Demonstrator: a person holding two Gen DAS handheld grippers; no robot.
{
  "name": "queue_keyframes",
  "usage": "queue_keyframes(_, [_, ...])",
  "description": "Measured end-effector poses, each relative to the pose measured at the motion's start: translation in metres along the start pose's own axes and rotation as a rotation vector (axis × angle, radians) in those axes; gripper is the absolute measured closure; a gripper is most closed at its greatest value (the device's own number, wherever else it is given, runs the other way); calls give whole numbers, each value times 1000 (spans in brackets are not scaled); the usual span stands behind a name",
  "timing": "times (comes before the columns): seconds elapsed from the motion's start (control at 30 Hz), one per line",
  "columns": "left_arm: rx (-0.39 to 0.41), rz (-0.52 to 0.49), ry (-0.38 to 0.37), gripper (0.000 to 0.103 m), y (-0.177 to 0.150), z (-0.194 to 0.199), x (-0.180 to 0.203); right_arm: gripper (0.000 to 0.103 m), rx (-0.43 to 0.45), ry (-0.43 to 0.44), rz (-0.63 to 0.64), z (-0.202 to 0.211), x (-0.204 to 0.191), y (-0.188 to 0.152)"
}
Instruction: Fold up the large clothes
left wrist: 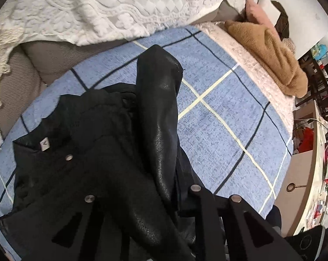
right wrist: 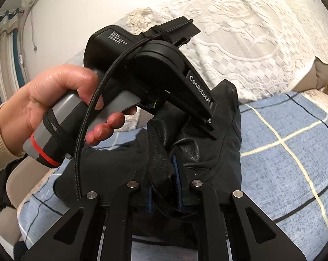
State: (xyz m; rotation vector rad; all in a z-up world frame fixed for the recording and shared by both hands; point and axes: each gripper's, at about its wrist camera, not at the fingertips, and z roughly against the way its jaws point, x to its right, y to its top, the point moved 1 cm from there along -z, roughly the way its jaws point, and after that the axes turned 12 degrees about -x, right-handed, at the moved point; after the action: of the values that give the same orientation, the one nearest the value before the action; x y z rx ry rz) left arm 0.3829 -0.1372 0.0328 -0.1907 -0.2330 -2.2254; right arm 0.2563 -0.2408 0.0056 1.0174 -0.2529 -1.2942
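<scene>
Between both grippers' jaws (right wrist: pixel 164 187) sits the black jacket (left wrist: pixel 157 117).

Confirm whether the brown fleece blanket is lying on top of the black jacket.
No. The brown fleece blanket lies apart at the far end of the couch, well away from the black jacket.
</scene>
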Motion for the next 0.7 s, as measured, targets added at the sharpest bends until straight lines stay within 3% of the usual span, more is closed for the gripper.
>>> queue_keyframes(0.3, [83, 65, -46, 86, -50, 44, -60, 88, -10, 48, 78, -10, -59, 10])
queue_keyframes(0.7, [147, 155, -144, 86, -106, 61, -133, 89, -59, 86, 156, -38, -121, 15])
